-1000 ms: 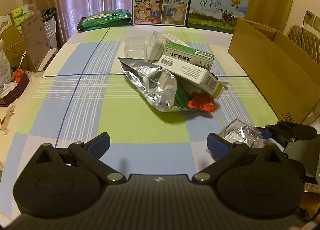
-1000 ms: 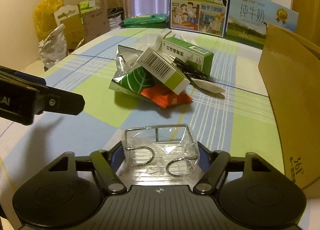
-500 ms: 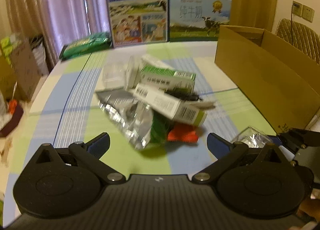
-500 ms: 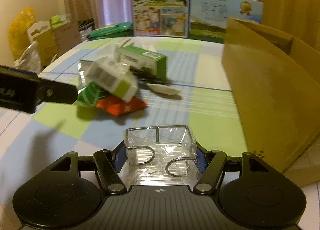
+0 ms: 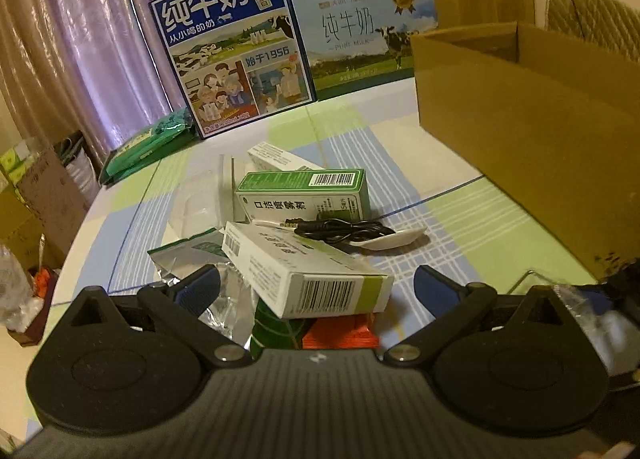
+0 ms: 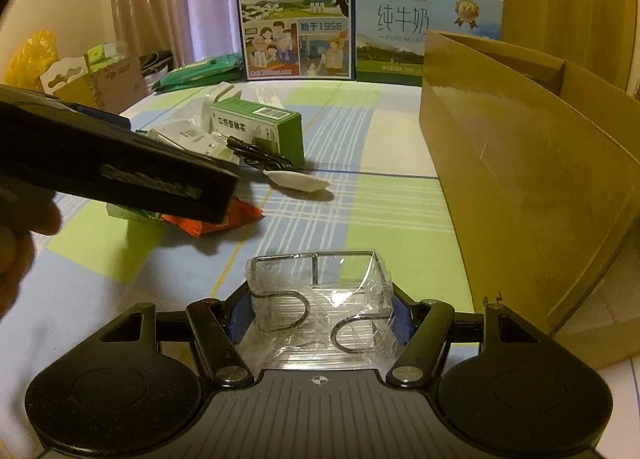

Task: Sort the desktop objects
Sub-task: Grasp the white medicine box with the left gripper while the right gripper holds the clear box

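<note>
Between right tongs (image 6: 322,313): wrapped wire rack (image 6: 320,295), clamped.

Two wrist fisheye views of one checked table (image 5: 404,187), both facing the far curtains.

My left camera sits low and close over the heap, its nearest white box (image 5: 308,275) almost under the lens, angled slightly rightward. My right camera looks from further back and to the right, low along the tabletop. Both share the green box (image 5: 304,195) (image 6: 260,127), the blue milk carton (image 5: 232,51) (image 6: 296,11) and the cardboard box (image 5: 532,115) (image 6: 520,163); the dark bar crossing my right view is probably my left gripper (image 6: 120,167).
</note>
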{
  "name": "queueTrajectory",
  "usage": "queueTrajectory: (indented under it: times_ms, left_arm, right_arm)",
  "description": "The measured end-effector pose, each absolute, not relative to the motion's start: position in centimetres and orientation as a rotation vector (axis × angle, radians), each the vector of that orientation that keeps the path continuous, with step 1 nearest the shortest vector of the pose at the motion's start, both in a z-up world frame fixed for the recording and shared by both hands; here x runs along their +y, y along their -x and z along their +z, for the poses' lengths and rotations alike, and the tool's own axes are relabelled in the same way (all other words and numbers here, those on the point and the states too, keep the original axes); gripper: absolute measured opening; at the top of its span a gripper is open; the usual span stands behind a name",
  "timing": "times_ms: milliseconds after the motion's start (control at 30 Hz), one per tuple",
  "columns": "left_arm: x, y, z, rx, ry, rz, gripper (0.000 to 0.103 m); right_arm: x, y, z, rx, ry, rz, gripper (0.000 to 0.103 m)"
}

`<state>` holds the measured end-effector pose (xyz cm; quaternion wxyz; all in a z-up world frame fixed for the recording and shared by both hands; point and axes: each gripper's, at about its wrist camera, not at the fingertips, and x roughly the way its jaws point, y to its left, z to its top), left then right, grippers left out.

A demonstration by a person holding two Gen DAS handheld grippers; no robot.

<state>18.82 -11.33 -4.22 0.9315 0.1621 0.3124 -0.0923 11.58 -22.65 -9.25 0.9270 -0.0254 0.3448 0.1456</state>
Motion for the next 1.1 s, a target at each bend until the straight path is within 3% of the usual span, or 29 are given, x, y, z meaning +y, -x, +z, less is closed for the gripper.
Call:
queueTrajectory:
  times_ms: [133, 500, 733, 1100]
  left_arm:
    - [-12.0, -19.5, -5.2, 0.633, -0.376, -0.163, 0.097]
    - [-11.4, -17.9, -5.8, 0.597, -0.439, -0.127, 0.073]
    - [-7.8, -13.0, -4.8, 0.572, -0.345, -0.127, 0.070]
    - [-3.5, -6.5, -4.9, 0.682, -0.157, -0.113, 0.071]
  right_arm:
    - [-22.7, -11.6, -9.3, 0.700, 0.049, 0.301, 0.064]
    - [-22.9, -11.4, -9.3, 0.695, 0.042, 0.297, 0.064]
    - [-23.1, -10.1, -8.8, 0.697, 0.035, 0.302, 0.064]
    - [-22.8, -6.8, -8.2, 0.724, 0.027, 0.314, 0.064]
